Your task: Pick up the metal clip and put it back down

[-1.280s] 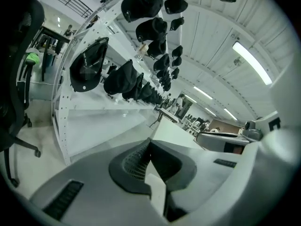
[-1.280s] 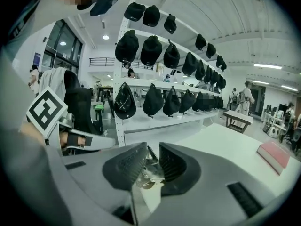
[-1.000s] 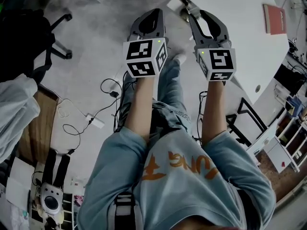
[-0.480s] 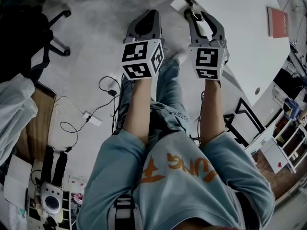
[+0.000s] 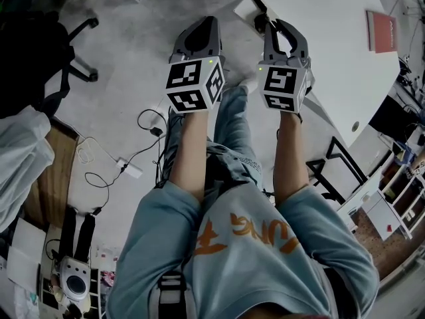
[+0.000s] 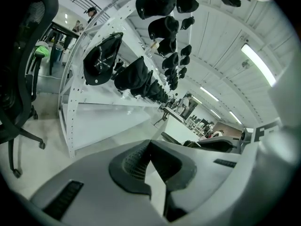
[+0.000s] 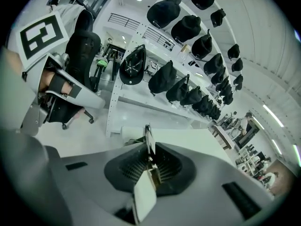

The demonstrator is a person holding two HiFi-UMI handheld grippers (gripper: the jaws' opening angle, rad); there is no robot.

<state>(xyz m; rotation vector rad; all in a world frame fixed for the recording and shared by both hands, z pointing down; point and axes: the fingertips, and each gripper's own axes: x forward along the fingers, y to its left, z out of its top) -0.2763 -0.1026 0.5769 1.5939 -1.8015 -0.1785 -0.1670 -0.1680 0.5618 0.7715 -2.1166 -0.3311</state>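
Observation:
The metal clip [image 5: 255,0] is a thin dark piece that sticks out past my right gripper [image 5: 267,24] over the corner of the white table [image 5: 332,45]. In the right gripper view the clip [image 7: 148,138] stands on edge between the ribbed pads of the right gripper [image 7: 149,160], whose jaws are closing and press on it from both sides. My left gripper [image 5: 203,25] hangs over the floor to the left of the table. Its jaws are together in the left gripper view [image 6: 149,144], with nothing between them.
A red book [image 5: 382,29] lies far right on the table. A black office chair [image 5: 63,52] stands at the left, with cables and a power strip [image 5: 131,169] on the floor. White shelving with black caps [image 7: 141,65] stands ahead.
The right gripper's jaws, wide apart a second ago, have come together around the clip, and that gripper has swung a little left. The left gripper has barely moved.

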